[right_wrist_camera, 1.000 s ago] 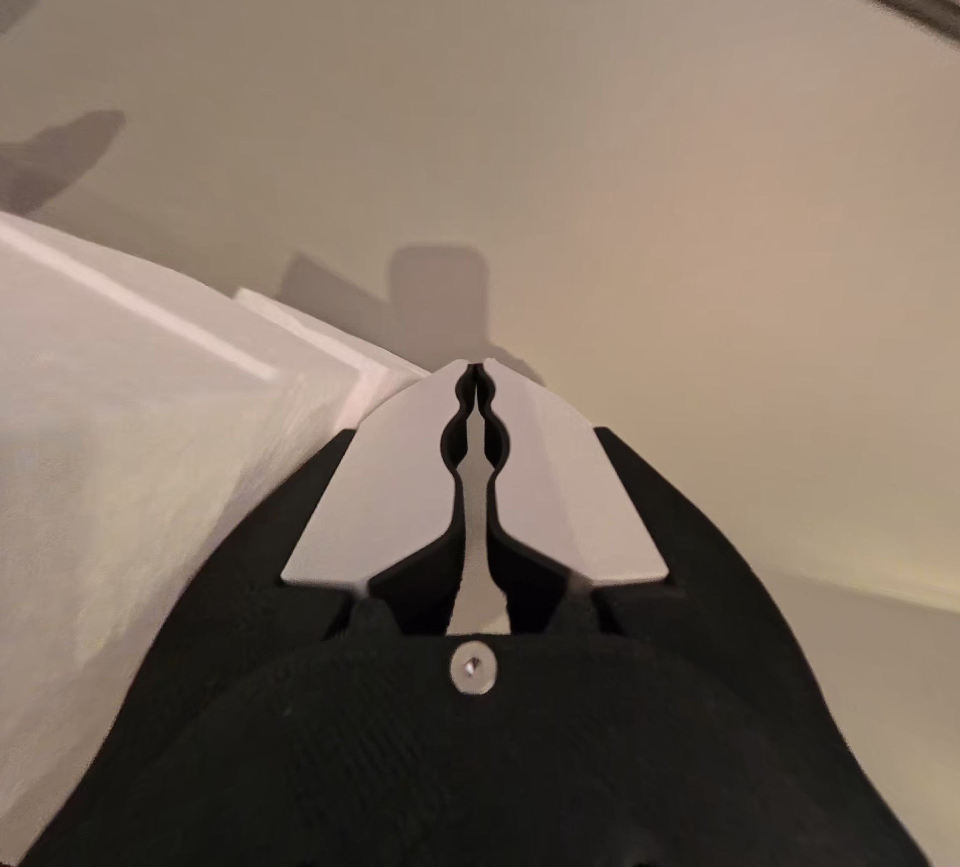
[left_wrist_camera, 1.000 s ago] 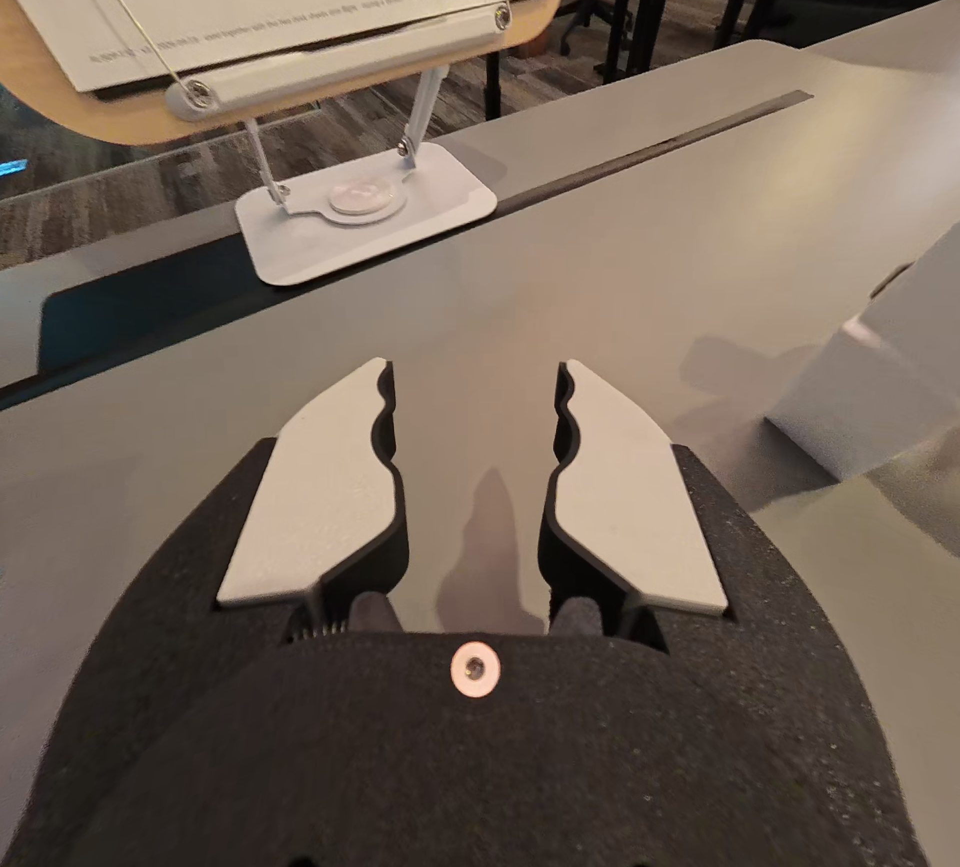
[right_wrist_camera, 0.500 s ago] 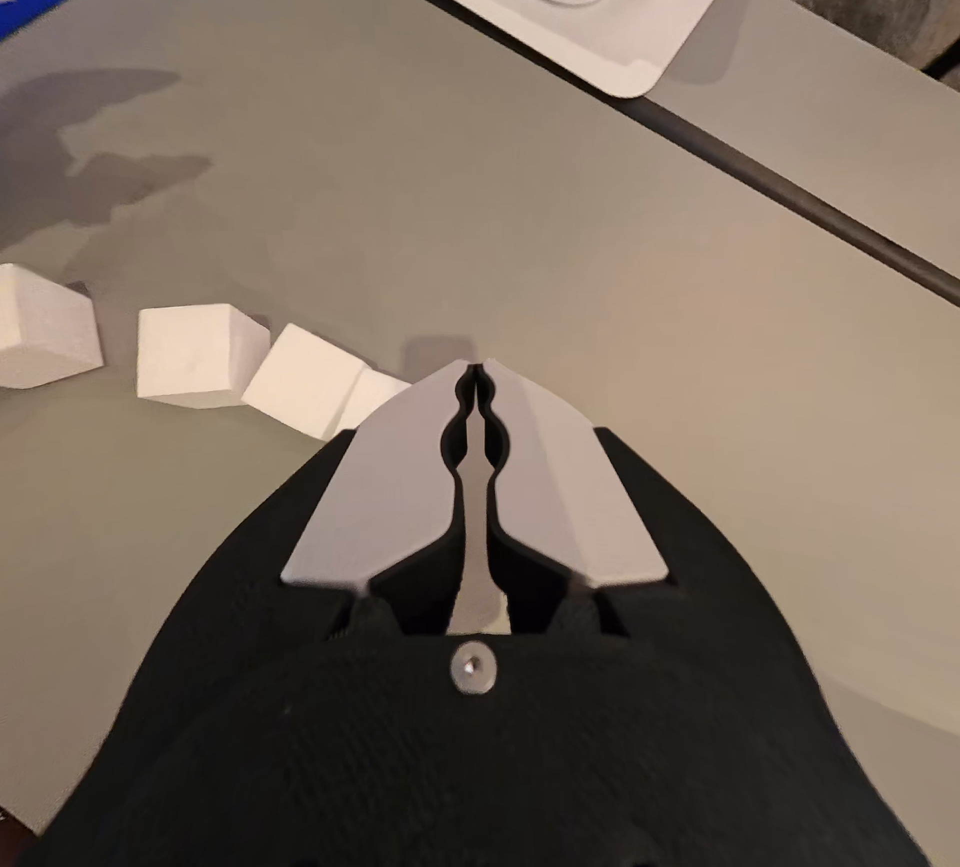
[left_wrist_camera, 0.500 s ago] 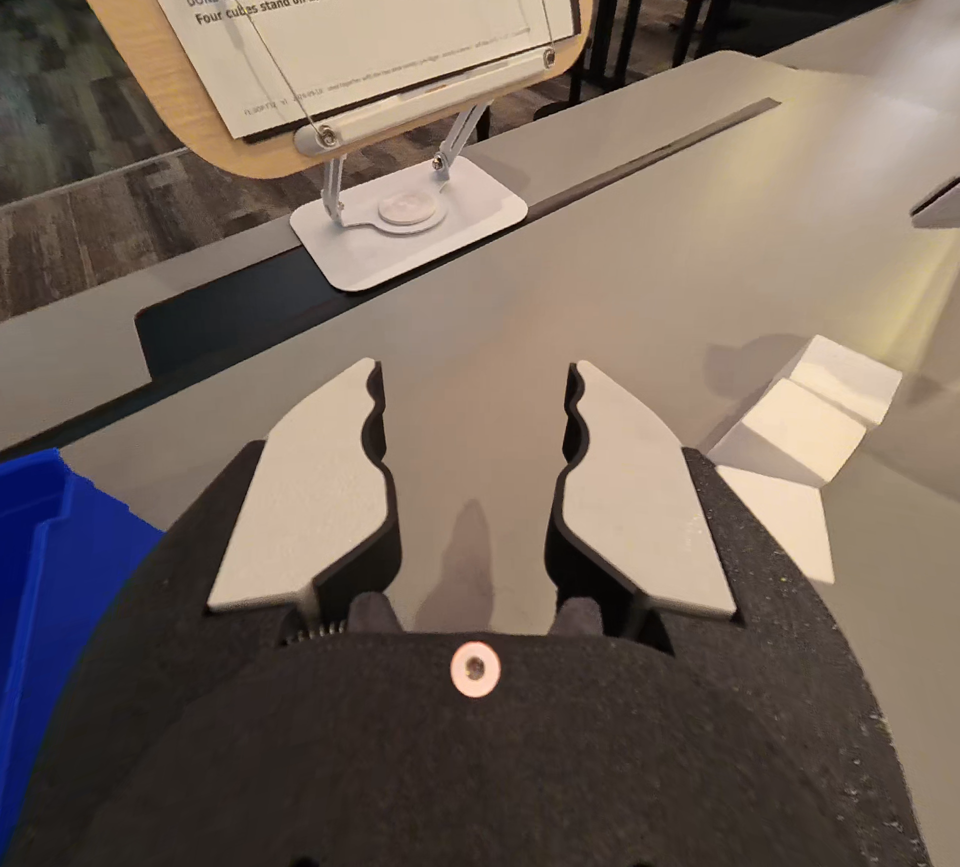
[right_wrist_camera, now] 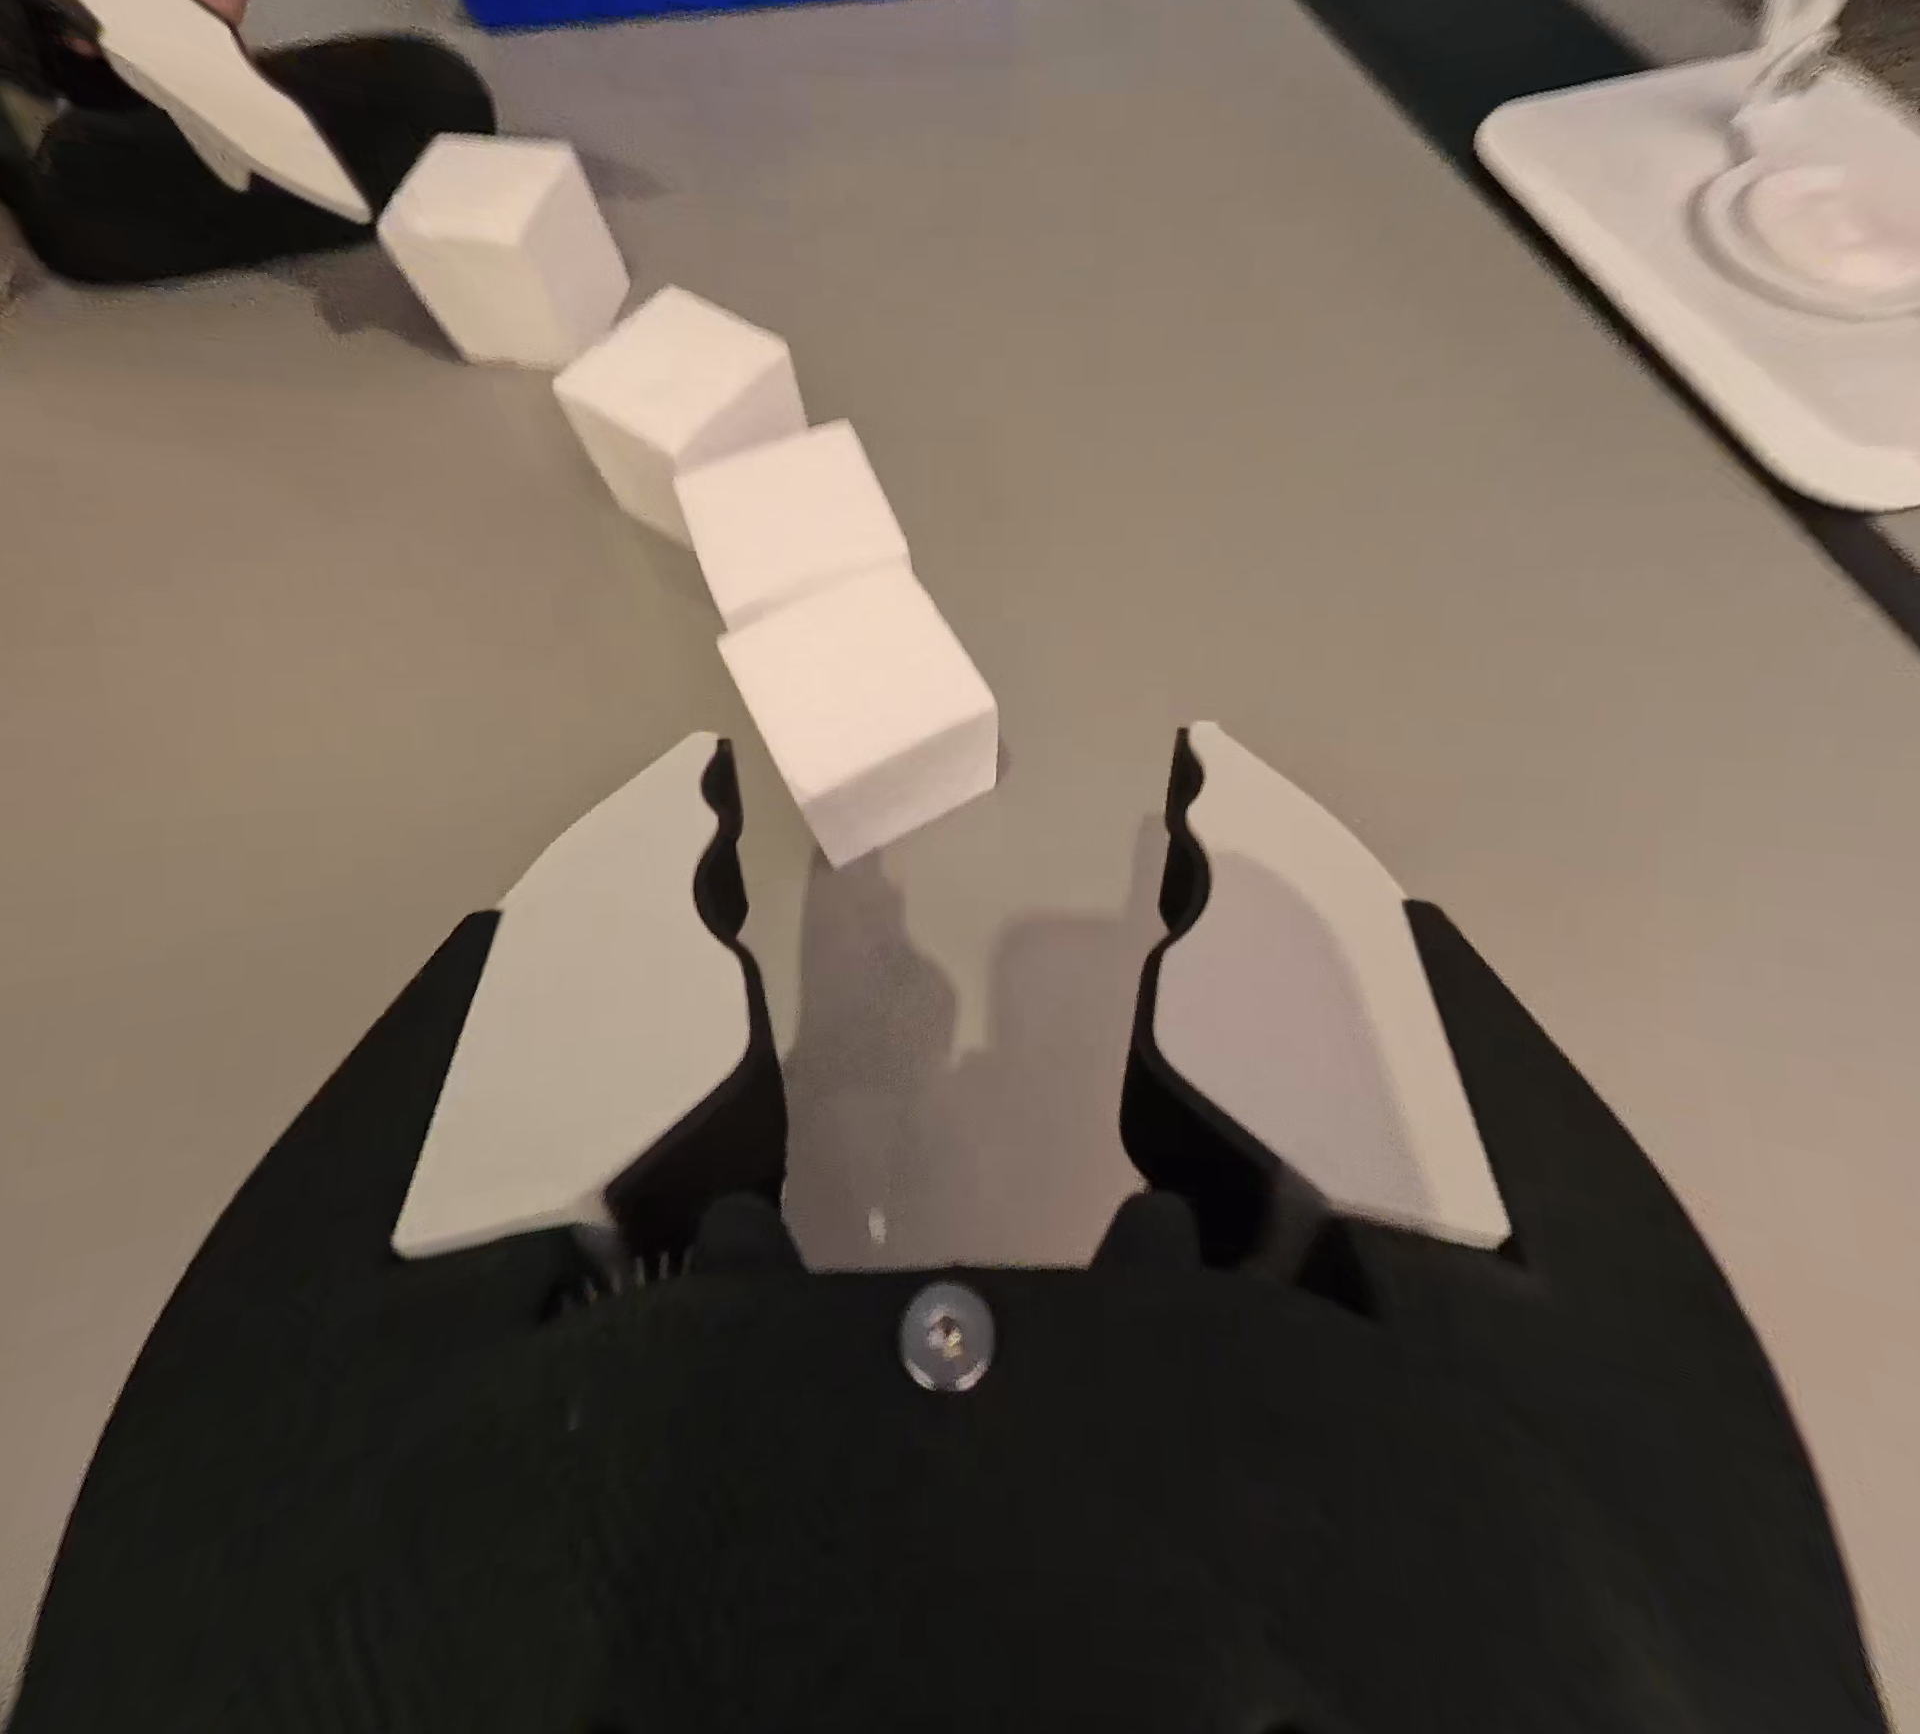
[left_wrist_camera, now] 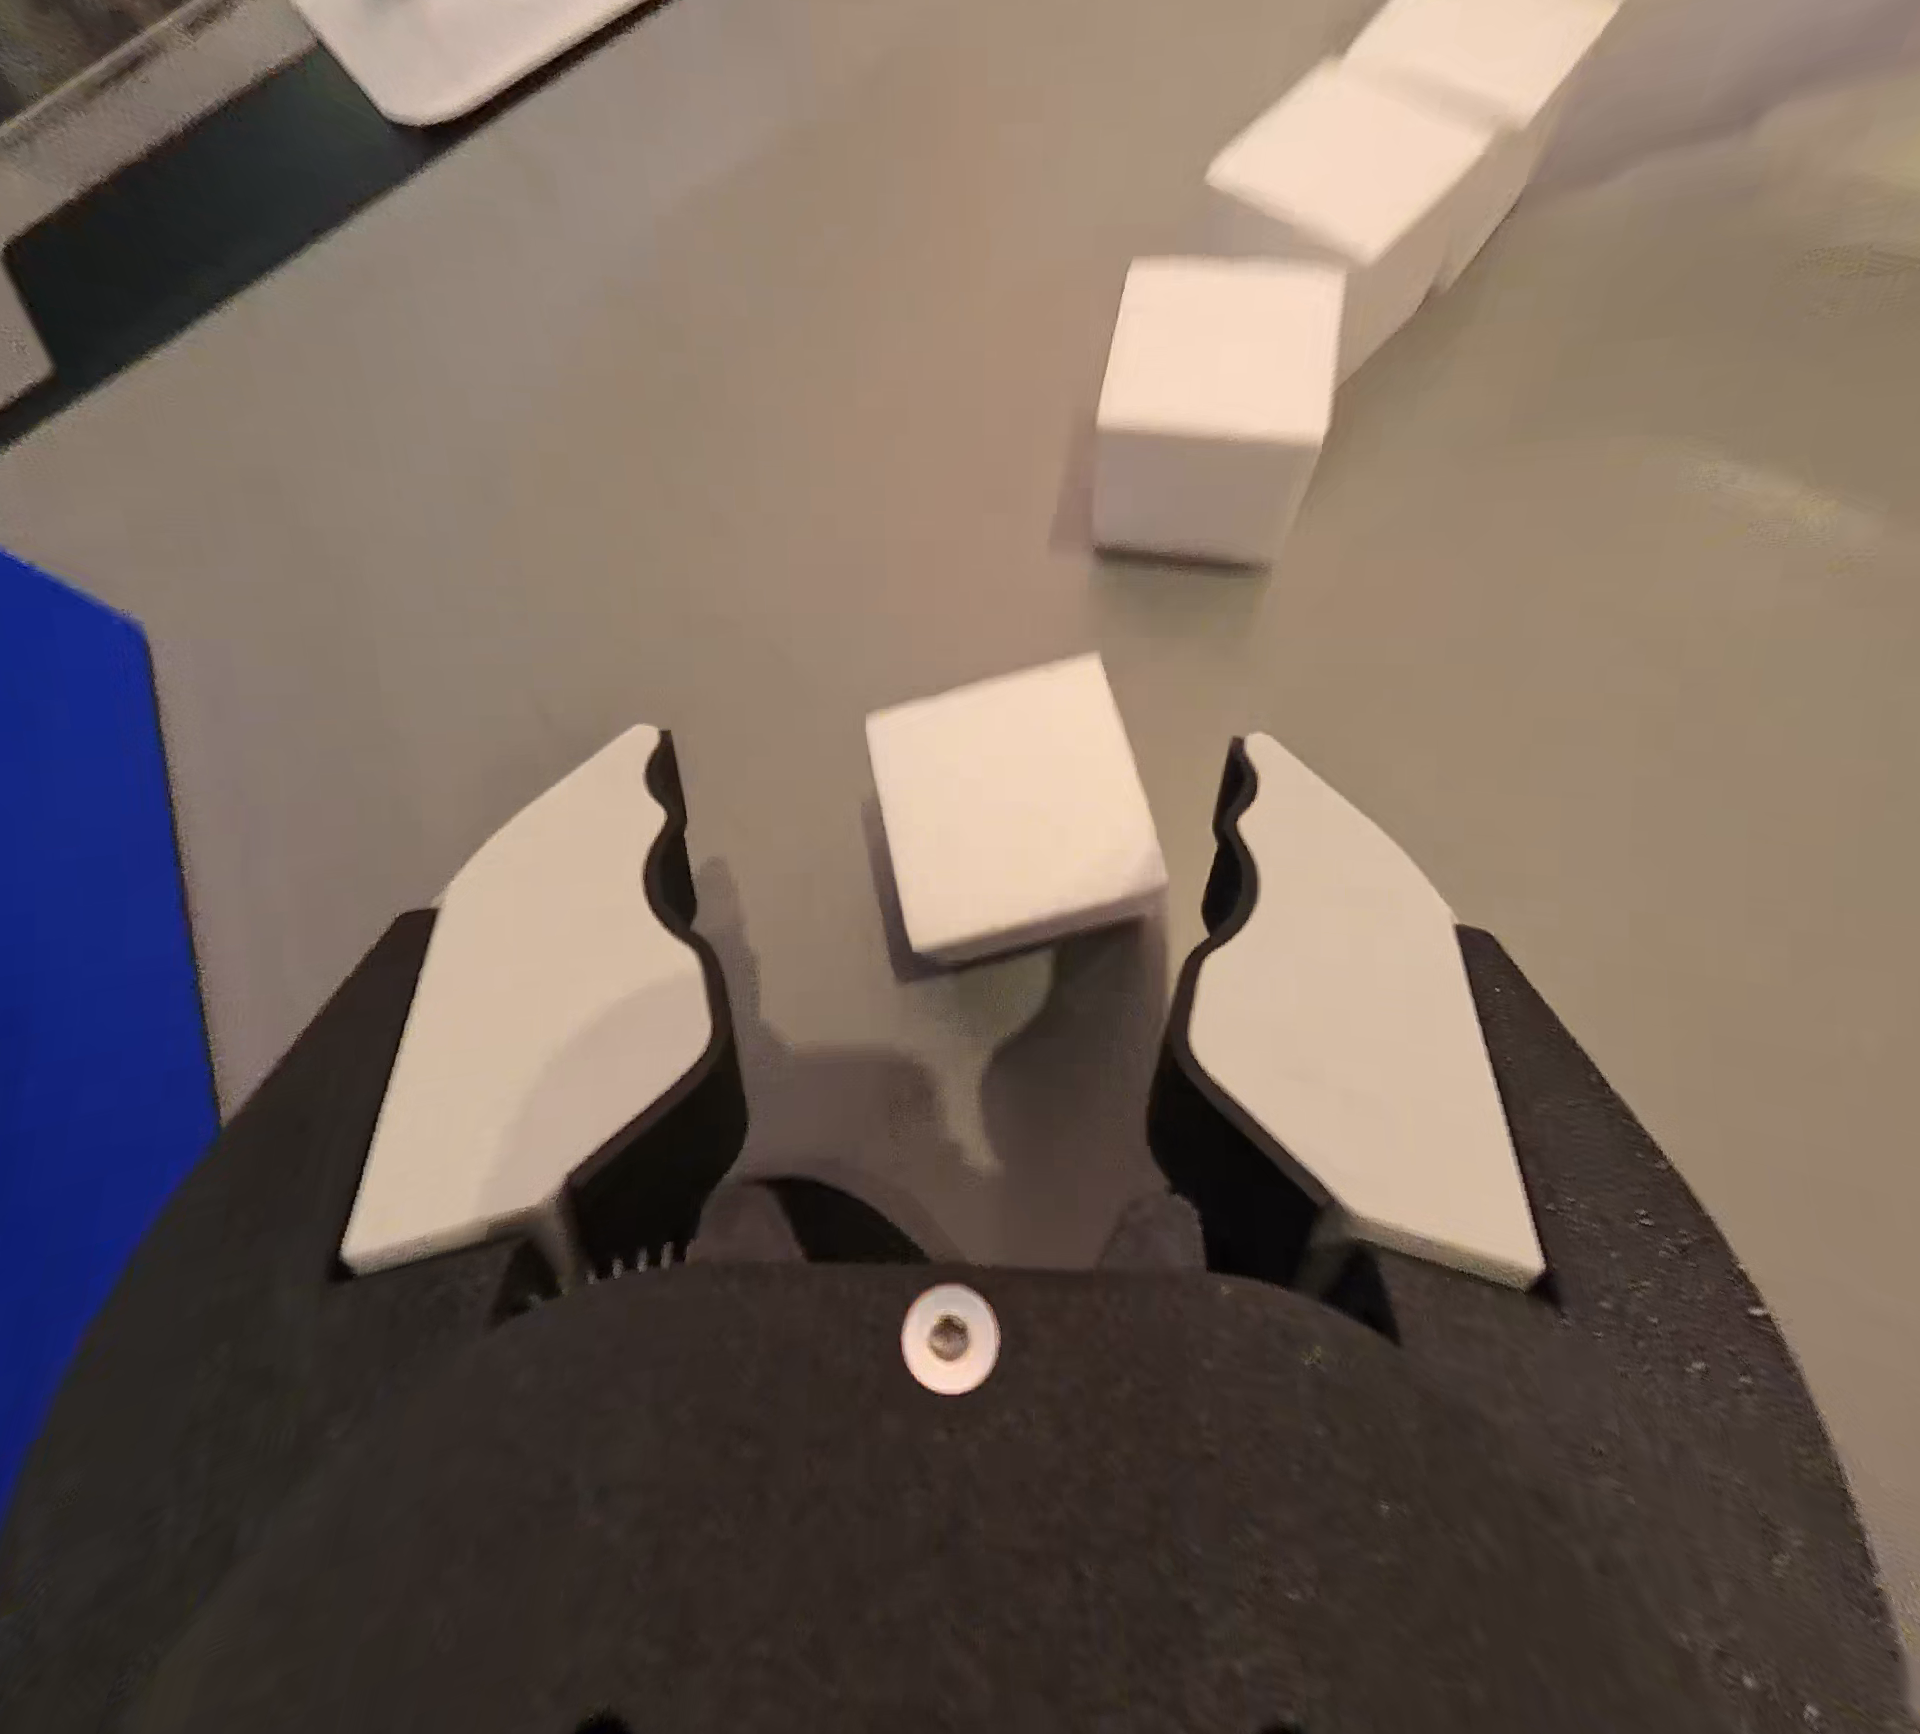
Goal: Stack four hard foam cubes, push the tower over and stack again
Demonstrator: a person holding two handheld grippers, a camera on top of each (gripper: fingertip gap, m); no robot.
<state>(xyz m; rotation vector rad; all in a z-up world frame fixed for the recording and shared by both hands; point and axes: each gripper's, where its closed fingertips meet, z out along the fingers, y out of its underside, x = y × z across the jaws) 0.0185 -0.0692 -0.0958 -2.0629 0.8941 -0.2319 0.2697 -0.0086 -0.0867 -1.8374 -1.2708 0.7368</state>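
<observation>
Four white, matte, square-edged foam cubes (right_wrist_camera: 686, 479) are lying toppled in a row on the smooth grey table (right_wrist_camera: 1247, 437). Left gripper (left_wrist_camera: 951, 775) and right gripper (right_wrist_camera: 951, 759) are both gaping, released, each with an end cube just ahead of its fingers.

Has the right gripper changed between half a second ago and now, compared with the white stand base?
Yes. The right gripper was shut and is now open. It also swung: the white stand base went from top centre to the right edge of its view.
</observation>
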